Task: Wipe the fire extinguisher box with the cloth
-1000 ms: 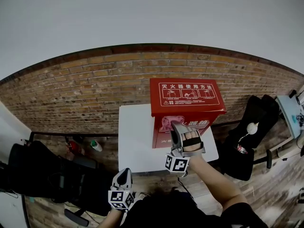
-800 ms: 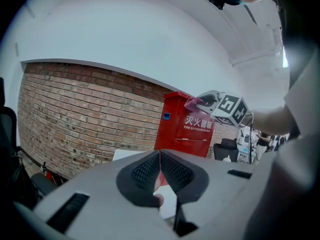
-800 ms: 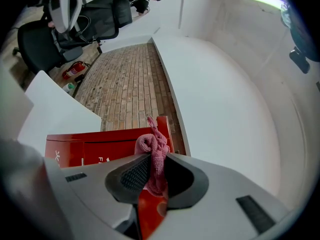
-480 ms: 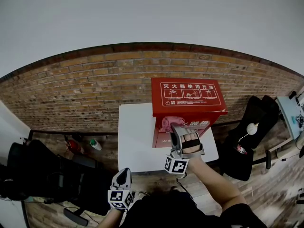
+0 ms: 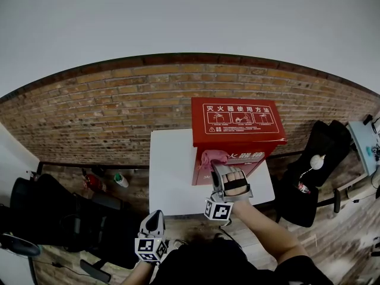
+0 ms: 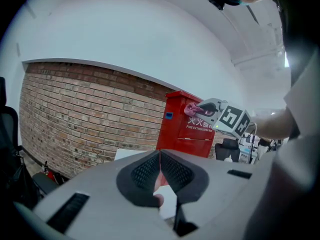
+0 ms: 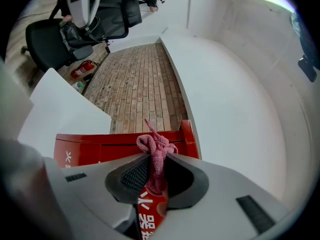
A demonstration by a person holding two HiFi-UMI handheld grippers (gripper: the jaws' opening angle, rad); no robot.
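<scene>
A red fire extinguisher box (image 5: 236, 121) with white lettering stands on a white table (image 5: 172, 177) against the brick wall; it also shows in the left gripper view (image 6: 179, 118) and the right gripper view (image 7: 100, 145). My right gripper (image 5: 215, 166) is shut on a pink cloth (image 5: 212, 157), pressed to the upper left of the box's front face. In the right gripper view the cloth (image 7: 155, 156) bunches between the jaws (image 7: 154, 181). My left gripper (image 5: 154, 220) hangs low near the table's front edge, away from the box, jaws shut with nothing in them (image 6: 161, 170).
A brick wall (image 5: 107, 114) runs behind the table. Black office chairs stand at the left (image 5: 47, 218) and right (image 5: 317, 159). A small red extinguisher (image 5: 90, 183) and a bottle (image 5: 120, 181) lie on the wooden floor left of the table.
My right gripper has slid the pink cloth up and to the left across the box's front face. The left gripper has stayed where it was.
</scene>
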